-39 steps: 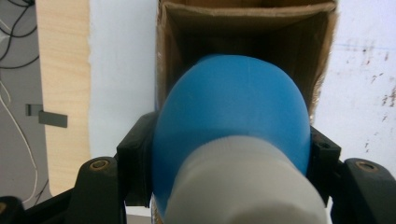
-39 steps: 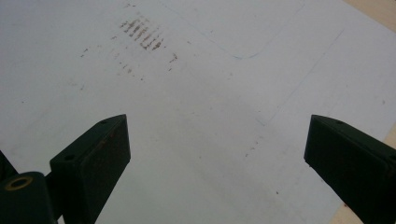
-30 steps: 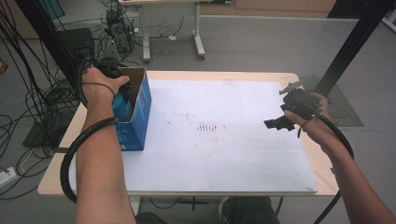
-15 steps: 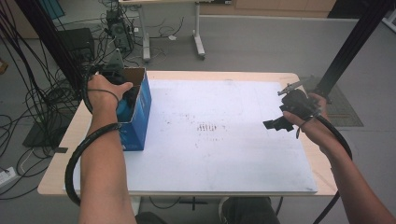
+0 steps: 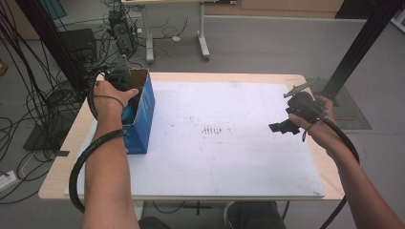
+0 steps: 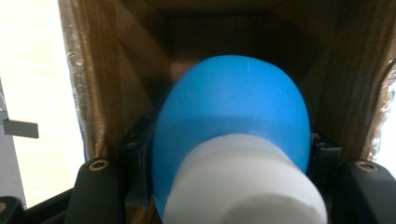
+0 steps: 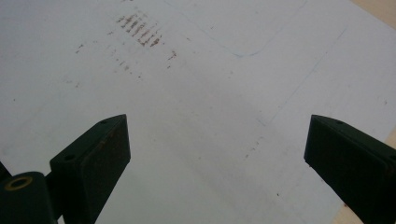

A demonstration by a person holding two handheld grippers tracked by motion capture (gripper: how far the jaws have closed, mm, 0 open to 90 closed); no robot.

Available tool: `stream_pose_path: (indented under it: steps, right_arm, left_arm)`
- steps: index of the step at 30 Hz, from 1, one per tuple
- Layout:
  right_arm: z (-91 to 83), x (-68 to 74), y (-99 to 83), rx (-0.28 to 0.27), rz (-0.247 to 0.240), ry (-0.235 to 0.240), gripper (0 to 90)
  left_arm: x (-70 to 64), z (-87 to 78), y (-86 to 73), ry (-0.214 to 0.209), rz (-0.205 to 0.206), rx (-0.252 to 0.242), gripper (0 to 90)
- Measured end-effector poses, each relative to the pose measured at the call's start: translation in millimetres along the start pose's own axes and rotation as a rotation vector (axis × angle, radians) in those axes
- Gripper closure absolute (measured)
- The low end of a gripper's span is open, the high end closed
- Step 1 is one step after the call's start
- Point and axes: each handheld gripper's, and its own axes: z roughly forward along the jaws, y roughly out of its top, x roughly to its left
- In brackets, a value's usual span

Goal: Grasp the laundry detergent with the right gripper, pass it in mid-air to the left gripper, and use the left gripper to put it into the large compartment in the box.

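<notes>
A rounded blue bottle (image 6: 233, 98) with a white cap (image 6: 247, 182) sits between the jaws of my left gripper (image 6: 229, 154), which is shut on it. It is held inside the brown cardboard interior of a box (image 6: 121, 70). From above, that box (image 5: 144, 112) is blue outside and open at the top, standing at the table's left. My left gripper (image 5: 119, 78) reaches into its mouth. My right gripper (image 5: 281, 127) hovers open over the right side of the white sheet (image 5: 224, 143), with nothing between its jaws (image 7: 215, 144).
The white sheet covers most of the wooden table (image 5: 62, 167) and has faint brown marks (image 5: 212, 130) at its middle. Cables and equipment (image 5: 119, 28) lie on the floor beyond the far left edge. A black post (image 5: 358, 43) stands at the right.
The left hand has shifted slightly at the box's mouth. The right gripper has stayed in place.
</notes>
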Motion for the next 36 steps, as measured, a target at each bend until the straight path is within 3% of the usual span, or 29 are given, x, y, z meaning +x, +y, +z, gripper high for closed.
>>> stream_pose_path:
  steps: [36]
  right_arm:
    - [-0.1, 0.2, 3.5, 0.013, -0.017, -0.022, 7.1]
  left_arm:
    - [-1.4, 1.0, -0.7, 0.007, 0.008, -0.012, 36.1]
